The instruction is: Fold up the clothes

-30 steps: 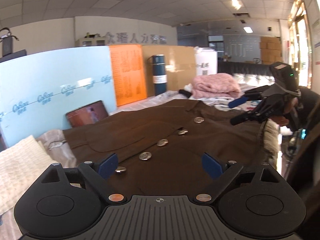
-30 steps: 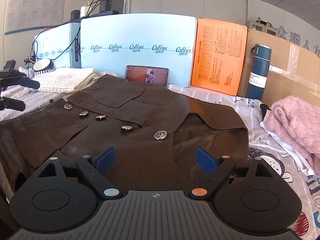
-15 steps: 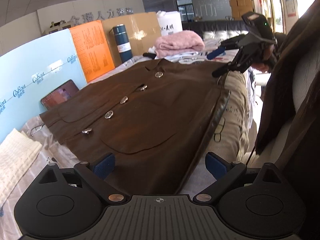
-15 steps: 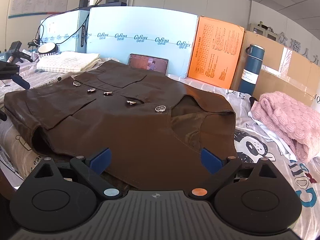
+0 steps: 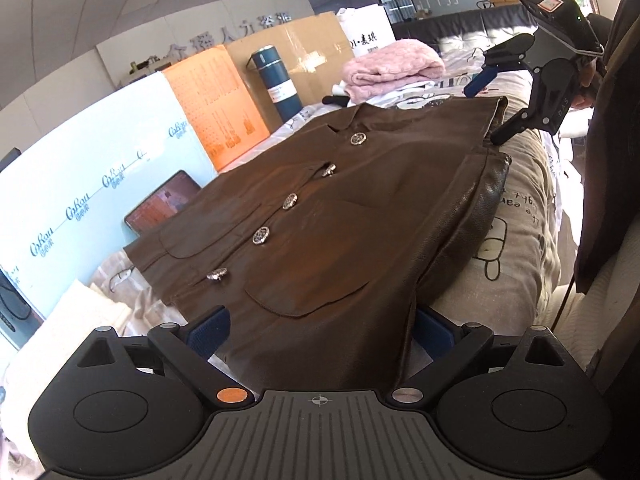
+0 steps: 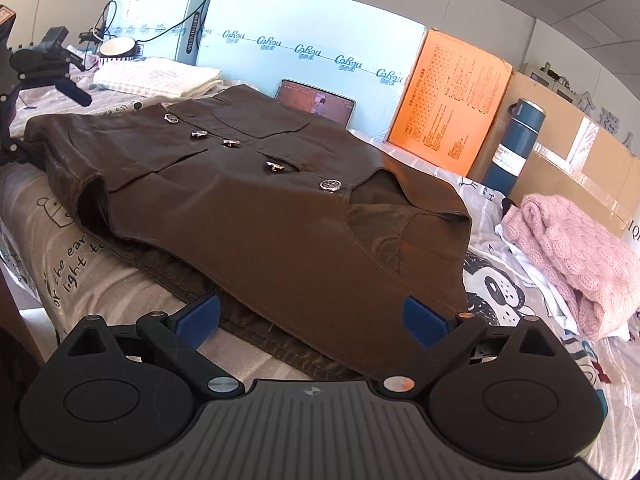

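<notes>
A dark brown jacket with several silver buttons lies flat, buttoned side up, on a printed bedsheet. My left gripper is open, its blue pads either side of the jacket's hem corner. My right gripper is open at the jacket's shoulder edge near the collar. The right gripper also shows in the left wrist view at the far shoulder. The left gripper shows in the right wrist view at the far hem.
A folded pink knit lies at the right of the bed. A blue flask, orange board, light blue panel and tablet stand behind. A white towel lies far left. The bed edge drops off beside the jacket.
Both grippers have dropped lower and pulled back toward the near edge of the jacket. The jacket now lies flatter, its edges between the open pads.
</notes>
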A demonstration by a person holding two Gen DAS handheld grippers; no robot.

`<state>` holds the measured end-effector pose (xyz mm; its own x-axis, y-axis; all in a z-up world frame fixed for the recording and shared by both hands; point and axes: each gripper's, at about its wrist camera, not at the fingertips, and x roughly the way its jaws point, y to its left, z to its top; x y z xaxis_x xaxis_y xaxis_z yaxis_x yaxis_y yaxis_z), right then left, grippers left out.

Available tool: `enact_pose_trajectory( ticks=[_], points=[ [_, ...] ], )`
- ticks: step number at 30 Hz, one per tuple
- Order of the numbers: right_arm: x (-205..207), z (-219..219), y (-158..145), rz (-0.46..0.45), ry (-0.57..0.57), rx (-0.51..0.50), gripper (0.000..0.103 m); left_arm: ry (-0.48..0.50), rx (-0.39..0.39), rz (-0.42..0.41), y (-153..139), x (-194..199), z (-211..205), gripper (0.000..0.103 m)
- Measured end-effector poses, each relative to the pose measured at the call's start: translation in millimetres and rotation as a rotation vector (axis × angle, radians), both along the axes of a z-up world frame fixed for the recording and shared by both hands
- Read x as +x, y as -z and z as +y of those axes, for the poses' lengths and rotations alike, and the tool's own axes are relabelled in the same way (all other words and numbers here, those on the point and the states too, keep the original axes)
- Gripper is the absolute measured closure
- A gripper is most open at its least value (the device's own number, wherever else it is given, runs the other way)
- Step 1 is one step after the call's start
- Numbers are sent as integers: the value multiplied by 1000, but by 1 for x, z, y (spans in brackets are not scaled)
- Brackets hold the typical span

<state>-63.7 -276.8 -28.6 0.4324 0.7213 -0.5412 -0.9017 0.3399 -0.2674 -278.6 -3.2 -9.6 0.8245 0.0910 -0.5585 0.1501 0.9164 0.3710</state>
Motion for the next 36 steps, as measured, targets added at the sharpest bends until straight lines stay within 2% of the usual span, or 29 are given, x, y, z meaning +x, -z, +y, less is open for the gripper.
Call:
enact_pose_trajectory(
  ticks=[3, 6, 8, 10, 13, 17, 25, 29, 33, 36],
  points=[
    [-1, 9, -1, -13, -48, -12, 4, 2, 14, -14, -2, 5, 0, 4],
    [-3, 22, -1, -21, -113, -27, 4, 40, 52, 27, 3, 6, -12, 4],
    [-6, 31, -1, -25, -157, -34, 4, 52, 89, 29, 3, 5, -17, 4],
    [-7, 36, -1, -24, -183, -31, 4, 62, 90, 29, 1, 4, -17, 4],
    [-5, 44, -1, -13, -207, -24, 4, 77, 81, 13, 3, 10, -20, 4],
    [-7, 47, 0, -10, -223, -22, 4, 95, 120, -43, 4, 19, -23, 4],
    [-11, 34, -5, 27, -254, 14, 4, 13, -43, -115, -16, 29, 9, 4],
    [-17, 40, -10, 50, -324, 53, 4, 12, -60, -120, -20, 32, 14, 4],
    [-19, 42, -14, 22, -338, 60, 4, 3, -72, -126, -22, 36, 19, 4],
    [-14, 29, -22, 11, -280, 98, 4, -15, -123, -137, -24, 38, 29, 4]
  ],
)
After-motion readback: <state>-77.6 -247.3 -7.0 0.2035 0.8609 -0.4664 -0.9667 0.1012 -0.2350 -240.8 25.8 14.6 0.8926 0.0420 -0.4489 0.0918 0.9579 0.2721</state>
